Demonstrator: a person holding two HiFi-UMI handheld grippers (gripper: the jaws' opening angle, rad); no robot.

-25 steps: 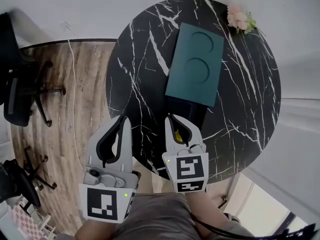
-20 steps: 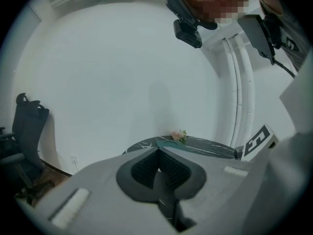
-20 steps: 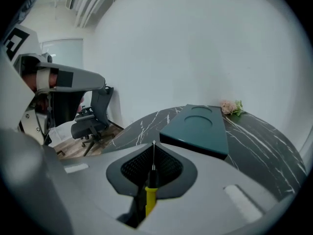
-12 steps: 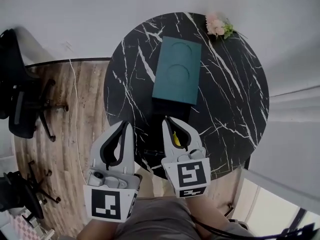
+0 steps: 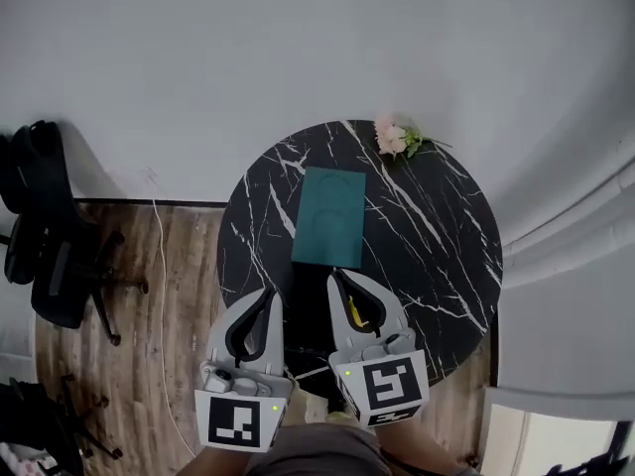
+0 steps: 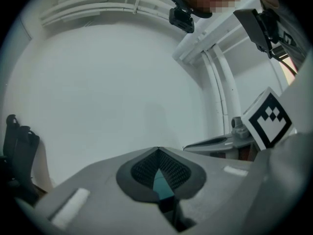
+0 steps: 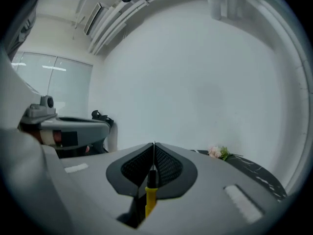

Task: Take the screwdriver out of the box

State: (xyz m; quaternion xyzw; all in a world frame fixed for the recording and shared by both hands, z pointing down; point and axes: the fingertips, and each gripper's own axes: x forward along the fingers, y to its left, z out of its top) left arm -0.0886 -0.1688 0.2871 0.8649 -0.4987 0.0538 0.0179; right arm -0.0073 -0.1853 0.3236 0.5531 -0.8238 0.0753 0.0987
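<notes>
My right gripper (image 7: 153,153) clamps slim yellow-handled screwdriver (image 7: 149,196) near flat teal box (image 5: 330,216); my left gripper (image 6: 157,153) jaws pressed together, empty.

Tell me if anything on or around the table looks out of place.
Nothing stands out. The teal box lies flat on the marble table, flowers rest at its far edge, and the right tongs grip the yellow-handled screwdriver.
</notes>
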